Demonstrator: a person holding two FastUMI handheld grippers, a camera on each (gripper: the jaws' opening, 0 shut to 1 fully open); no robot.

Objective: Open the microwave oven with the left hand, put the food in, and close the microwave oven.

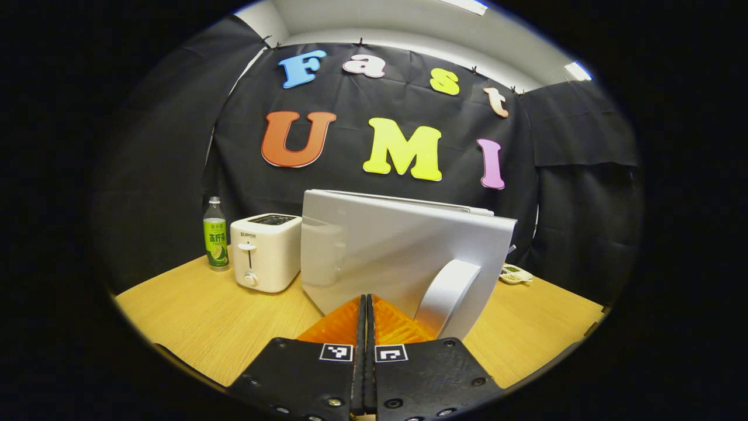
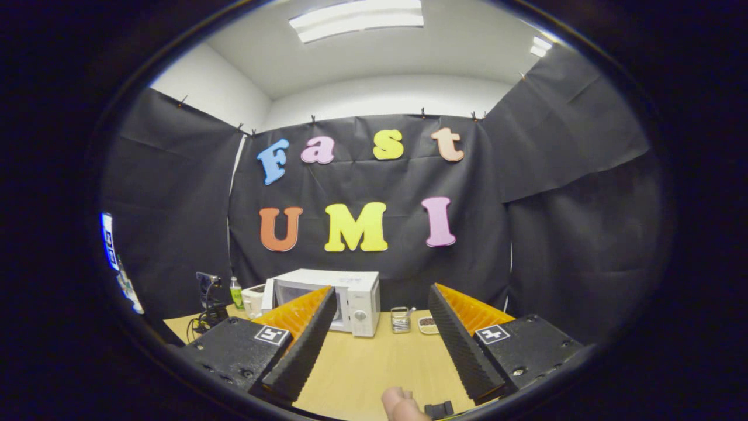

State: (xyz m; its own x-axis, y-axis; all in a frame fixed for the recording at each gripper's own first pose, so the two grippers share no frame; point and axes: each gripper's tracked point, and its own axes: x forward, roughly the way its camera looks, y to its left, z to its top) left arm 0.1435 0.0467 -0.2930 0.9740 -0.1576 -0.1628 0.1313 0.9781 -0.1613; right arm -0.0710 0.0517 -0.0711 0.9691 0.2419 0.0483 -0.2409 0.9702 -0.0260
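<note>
My left jaws [image 1: 365, 304] are pressed together on nothing, just short of the microwave door [image 1: 403, 248] and its handle [image 1: 450, 298], which swings out ahead of them. My right jaws [image 2: 380, 327] stand spread and empty, the microwave [image 2: 333, 298] well beyond on the tabletop [image 2: 374, 362], ready for food.

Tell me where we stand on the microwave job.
Opening looks under way: the microwave door stands swung out, with the left tool shut beside its handle. The right tool is open and empty. The food dish sits on the table; loading and closing remain.
</note>
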